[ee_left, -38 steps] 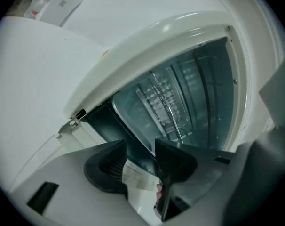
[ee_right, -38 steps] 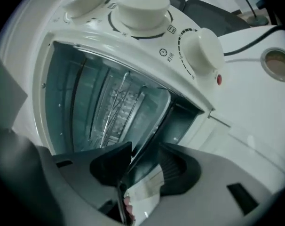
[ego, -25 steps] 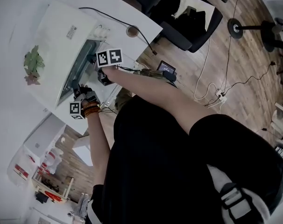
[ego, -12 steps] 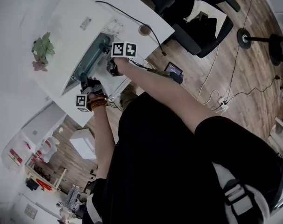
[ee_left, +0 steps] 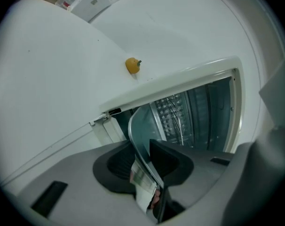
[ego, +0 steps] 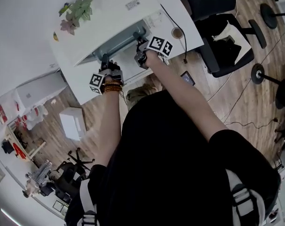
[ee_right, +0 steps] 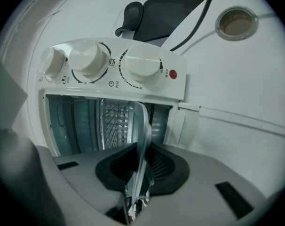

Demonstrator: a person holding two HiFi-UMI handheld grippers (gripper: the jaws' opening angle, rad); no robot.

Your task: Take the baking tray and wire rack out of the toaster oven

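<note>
You're pinching the tray (ee_left: 141, 126) w/ both grippers. L gripper (ee_left: 145, 161): jaws have just been closing, pads now pressing on the tray's thin rim, right beside a white label (ee_left: 143, 188) stuck on it. R gripper (ee_right: 141, 168): jaws also just closing, now clamping the same rim further along, w/ the tray showing edge-on between them. The tray is sitting at the open front of the oven (ee_right: 178, 86), near rim toward you and far part reaching back to the opening; can't tell how much is inside. The rack (ee_right: 115, 119) is sitting inside the oven behind the tray, its wires showing in both gripper views. The oven is standing on a white table (ee_right: 246, 93). In R gripper view, cream knobs (ee_right: 142, 62) and a red light (ee_right: 172, 74) are showing above the opening. In L gripper view, a small yellow thing (ee_left: 132, 65) is lying on the white surface past the opening. In head view, your L hand (ego: 112, 76) and R hand (ego: 149, 55) are reaching side by side to the oven front.
</note>
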